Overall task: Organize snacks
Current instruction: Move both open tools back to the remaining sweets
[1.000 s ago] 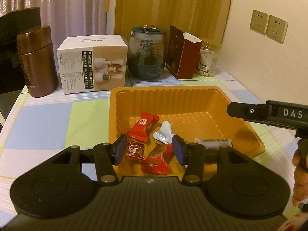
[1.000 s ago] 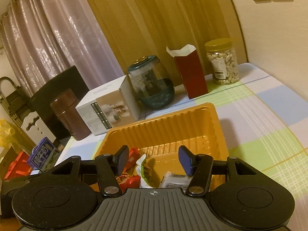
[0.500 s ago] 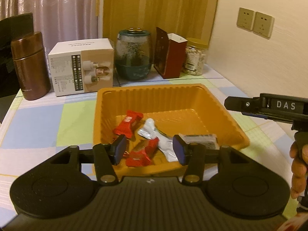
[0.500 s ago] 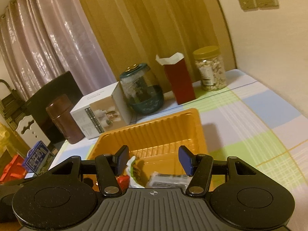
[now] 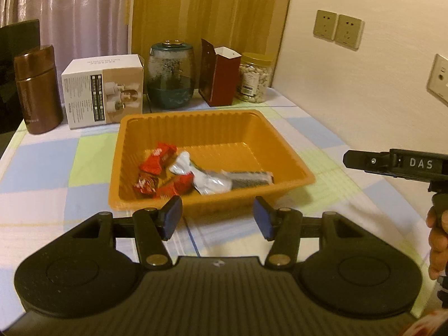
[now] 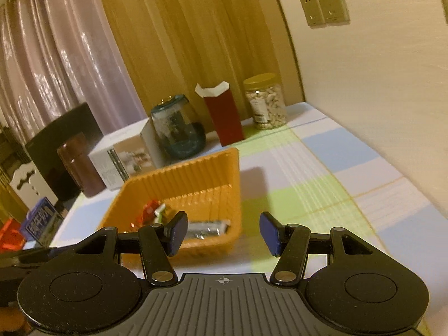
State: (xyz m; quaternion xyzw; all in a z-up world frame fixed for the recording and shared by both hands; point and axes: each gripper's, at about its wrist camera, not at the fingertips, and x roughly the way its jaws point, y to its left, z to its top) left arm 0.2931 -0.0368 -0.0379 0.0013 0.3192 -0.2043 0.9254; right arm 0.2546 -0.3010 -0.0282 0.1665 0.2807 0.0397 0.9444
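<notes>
Snacks [image 5: 179,173] lie in the orange tray [image 5: 212,128] on the checked tablecloth [image 5: 50,162]: red wrapped candies, a silver packet [image 5: 207,179], a dark bar [image 5: 246,177]. Left gripper [image 5: 217,217] hangs short of the tray's near wall, jaws opening, nothing between them. Right gripper [image 6: 223,232] stands partly open and empty, over the tray's near right corner. Behind the tray: brown flask [image 5: 37,89], white carton [image 5: 103,91], glass jar [image 5: 170,75], red box [image 5: 219,75], nut jar [image 5: 253,77].

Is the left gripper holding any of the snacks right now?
No, the left gripper has nothing between its opening jaws, and the snacks all lie inside the orange tray.
</notes>
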